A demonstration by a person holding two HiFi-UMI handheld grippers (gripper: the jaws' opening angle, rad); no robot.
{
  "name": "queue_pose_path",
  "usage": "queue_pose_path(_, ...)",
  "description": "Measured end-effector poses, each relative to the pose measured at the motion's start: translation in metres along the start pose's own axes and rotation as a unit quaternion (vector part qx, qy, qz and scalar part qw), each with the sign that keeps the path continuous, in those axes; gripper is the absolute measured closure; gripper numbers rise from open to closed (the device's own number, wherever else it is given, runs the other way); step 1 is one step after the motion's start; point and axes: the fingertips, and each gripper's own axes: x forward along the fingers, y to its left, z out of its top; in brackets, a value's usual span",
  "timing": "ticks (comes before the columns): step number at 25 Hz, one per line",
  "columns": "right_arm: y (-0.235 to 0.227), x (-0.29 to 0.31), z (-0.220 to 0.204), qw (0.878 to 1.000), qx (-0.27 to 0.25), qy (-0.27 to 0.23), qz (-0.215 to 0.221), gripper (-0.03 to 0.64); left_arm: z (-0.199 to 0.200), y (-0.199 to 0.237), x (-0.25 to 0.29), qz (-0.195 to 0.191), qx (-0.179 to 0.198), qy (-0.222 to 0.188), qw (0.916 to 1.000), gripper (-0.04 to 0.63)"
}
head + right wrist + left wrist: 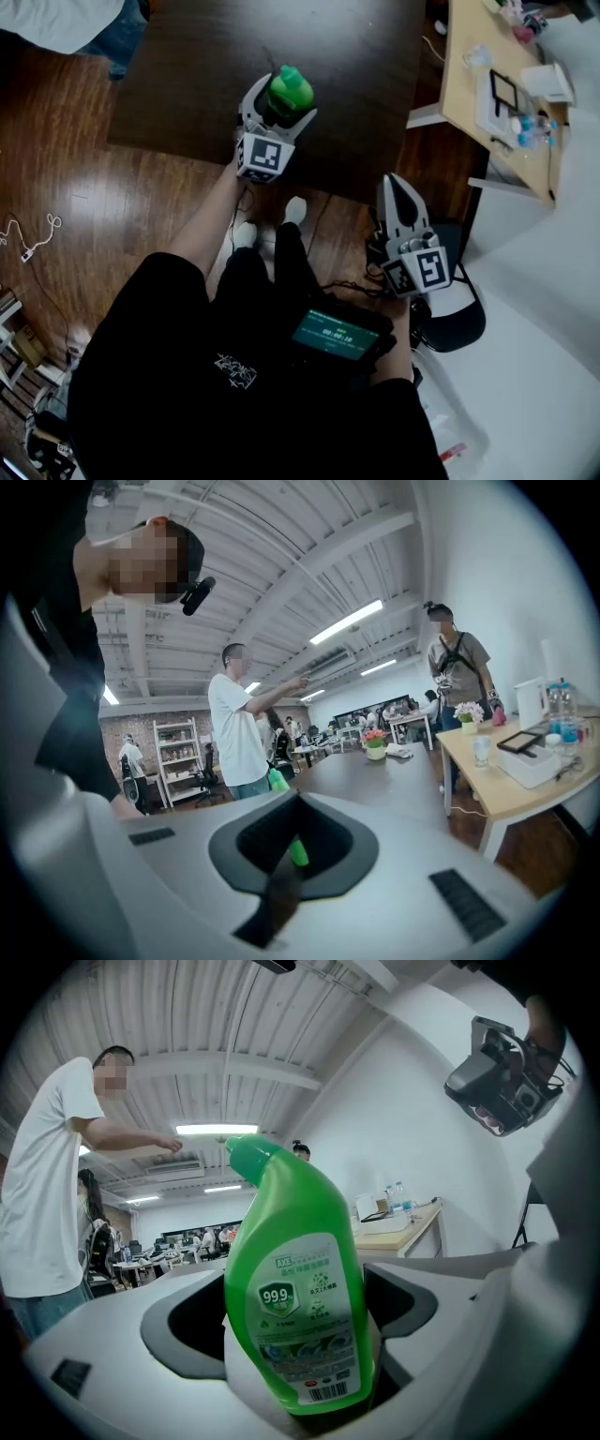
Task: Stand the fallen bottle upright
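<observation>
A green cleaner bottle (289,90) with a bent neck stands upright between the jaws of my left gripper (284,103), which is shut on its lower body. In the left gripper view the bottle (292,1279) fills the middle, label facing the camera, with the left gripper (295,1340) clamped round its base. In the head view it hangs over the near edge of a dark table (328,47); I cannot tell if its bottom touches the top. My right gripper (395,190) is lower right, over the floor, shut and holding nothing. In the right gripper view the right gripper (292,808) points towards the bottle (278,780).
A light wooden desk (469,94) with small water bottles (534,131) stands at the right. Below the right gripper is a black chair (459,323). A person in a white shirt (42,1213) stands beyond the table. A white cable (33,239) lies on the wooden floor.
</observation>
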Motion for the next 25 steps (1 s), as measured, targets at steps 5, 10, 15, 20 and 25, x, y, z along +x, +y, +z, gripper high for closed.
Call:
queue_pose_path(5, -0.002, 0.0, -0.002, 1.0, -0.008, 0.004, 0.005, 0.601, 0.002, 0.001, -0.004, -0.002, -0.008, -0.004, 1.0, 0.141)
queue_pose_path(10, 0.005, 0.002, 0.0, 1.0, -0.016, -0.003, 0.012, 0.6, 0.0, 0.003, -0.017, 0.003, -0.012, 0.002, 0.9999, 0.14)
queue_pose_path(15, 0.001, 0.013, -0.006, 1.0, -0.009, -0.012, 0.001, 0.601, 0.014, 0.008, -0.041, 0.017, -0.02, 0.001, 0.9997, 0.14)
queue_pose_path(20, 0.016, 0.029, 0.0, 0.999, -0.019, -0.03, 0.005, 0.601, 0.037, 0.006, -0.078, 0.011, -0.037, -0.005, 0.9992, 0.215)
queue_pose_path(25, 0.042, 0.031, -0.001, 0.998, -0.029, -0.05, -0.007, 0.601, 0.064, -0.006, -0.125, -0.007, -0.017, -0.008, 0.9998, 0.363)
